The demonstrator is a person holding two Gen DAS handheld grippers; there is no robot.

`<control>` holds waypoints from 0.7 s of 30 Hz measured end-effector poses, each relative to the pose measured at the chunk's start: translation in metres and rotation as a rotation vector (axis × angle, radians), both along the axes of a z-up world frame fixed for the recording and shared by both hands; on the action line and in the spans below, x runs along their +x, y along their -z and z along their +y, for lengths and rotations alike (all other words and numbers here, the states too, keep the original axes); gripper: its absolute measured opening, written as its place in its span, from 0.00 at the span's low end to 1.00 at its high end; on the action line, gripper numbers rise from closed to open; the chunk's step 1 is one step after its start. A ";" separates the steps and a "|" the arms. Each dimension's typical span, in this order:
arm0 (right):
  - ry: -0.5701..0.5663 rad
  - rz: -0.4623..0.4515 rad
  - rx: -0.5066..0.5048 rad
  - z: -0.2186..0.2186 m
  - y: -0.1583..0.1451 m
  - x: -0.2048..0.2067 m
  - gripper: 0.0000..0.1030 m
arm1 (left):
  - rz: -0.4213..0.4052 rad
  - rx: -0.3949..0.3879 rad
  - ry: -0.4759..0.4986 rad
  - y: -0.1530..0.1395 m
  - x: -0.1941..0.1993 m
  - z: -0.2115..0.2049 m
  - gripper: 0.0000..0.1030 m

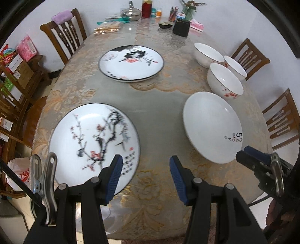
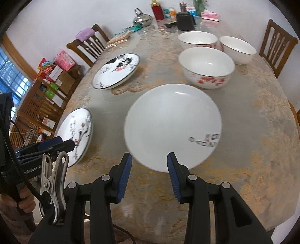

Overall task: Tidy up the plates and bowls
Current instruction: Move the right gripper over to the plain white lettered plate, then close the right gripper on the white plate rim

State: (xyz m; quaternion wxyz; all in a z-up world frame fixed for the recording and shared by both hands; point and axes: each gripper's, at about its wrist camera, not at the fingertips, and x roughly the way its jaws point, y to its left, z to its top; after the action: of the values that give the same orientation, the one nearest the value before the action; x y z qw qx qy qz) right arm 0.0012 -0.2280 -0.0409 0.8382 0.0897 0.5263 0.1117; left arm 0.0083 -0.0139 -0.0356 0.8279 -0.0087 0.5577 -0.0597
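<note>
A plum-blossom painted plate (image 1: 93, 144) lies near the table's front left; it also shows in the right wrist view (image 2: 76, 134). A plain white plate (image 1: 211, 125) with black print lies front right, seen centrally in the right wrist view (image 2: 173, 125). A second painted plate (image 1: 131, 62) sits farther back (image 2: 117, 71). Three white bowls with red flowers (image 1: 225, 82) stand at the right (image 2: 206, 66). My left gripper (image 1: 146, 176) is open, just right of the blossom plate. My right gripper (image 2: 149, 172) is open at the white plate's near rim.
Wooden chairs (image 1: 63, 37) surround the lace-covered table (image 1: 155, 112). At the far end stand a steel kettle (image 1: 131, 13), a red canister (image 1: 147, 8), a black box (image 1: 181, 27) and small items. A shelf with boxes (image 1: 13, 75) stands at the left.
</note>
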 end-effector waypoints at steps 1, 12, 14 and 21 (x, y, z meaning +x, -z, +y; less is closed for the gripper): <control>0.011 0.003 -0.006 -0.006 0.002 0.001 0.40 | 0.002 0.002 0.005 0.001 0.001 -0.005 0.53; 0.071 0.034 -0.053 -0.060 0.023 0.022 0.48 | 0.027 -0.007 0.025 0.021 0.027 -0.055 0.53; 0.080 0.051 -0.043 -0.069 0.029 0.028 0.49 | 0.029 -0.009 0.025 0.026 0.032 -0.062 0.53; 0.055 0.059 -0.031 -0.083 0.045 0.049 0.50 | 0.061 -0.012 -0.025 0.048 0.051 -0.078 0.53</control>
State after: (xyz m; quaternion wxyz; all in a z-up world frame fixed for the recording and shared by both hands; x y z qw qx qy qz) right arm 0.0504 -0.3108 -0.0855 0.8263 0.0945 0.5498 0.0775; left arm 0.0596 -0.0916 -0.0836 0.8111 -0.0226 0.5822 -0.0525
